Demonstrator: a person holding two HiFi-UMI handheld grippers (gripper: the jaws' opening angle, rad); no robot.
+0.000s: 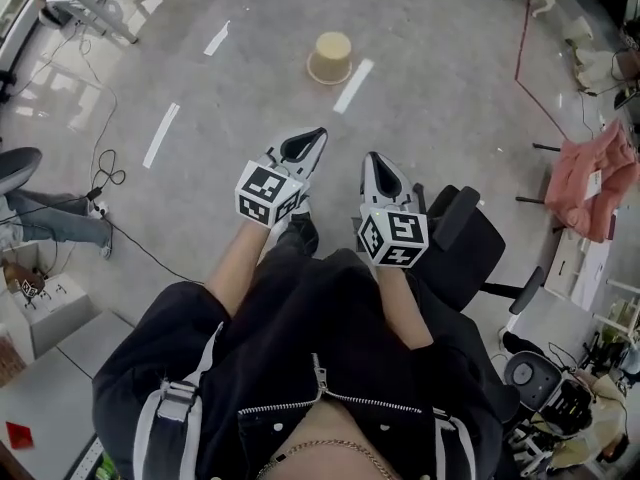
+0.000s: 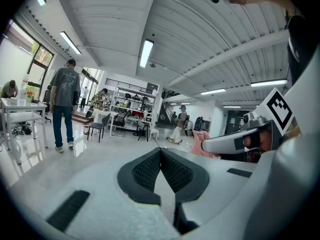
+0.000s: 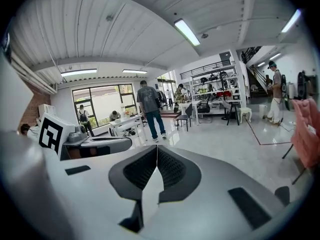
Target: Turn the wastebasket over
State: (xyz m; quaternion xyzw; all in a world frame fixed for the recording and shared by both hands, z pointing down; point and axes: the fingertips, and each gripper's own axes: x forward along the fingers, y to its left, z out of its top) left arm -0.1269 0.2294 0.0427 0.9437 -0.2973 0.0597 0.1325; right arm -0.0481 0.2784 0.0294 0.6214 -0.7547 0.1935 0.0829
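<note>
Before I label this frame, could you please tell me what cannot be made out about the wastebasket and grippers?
- Wastebasket: head view, far and small; whether its upper end is open or closed is unclear.
- Both gripper views: wastebasket absent; the bodies of the left gripper and right gripper, both shut and empty, hide the near floor.

We find the floor (image 1: 430, 98) open straight ahead as far as the wastebasket (image 1: 330, 58). A black office chair (image 1: 462, 243) crowds the right side, and loose cables (image 1: 108, 179) trail across the floor's left.
</note>
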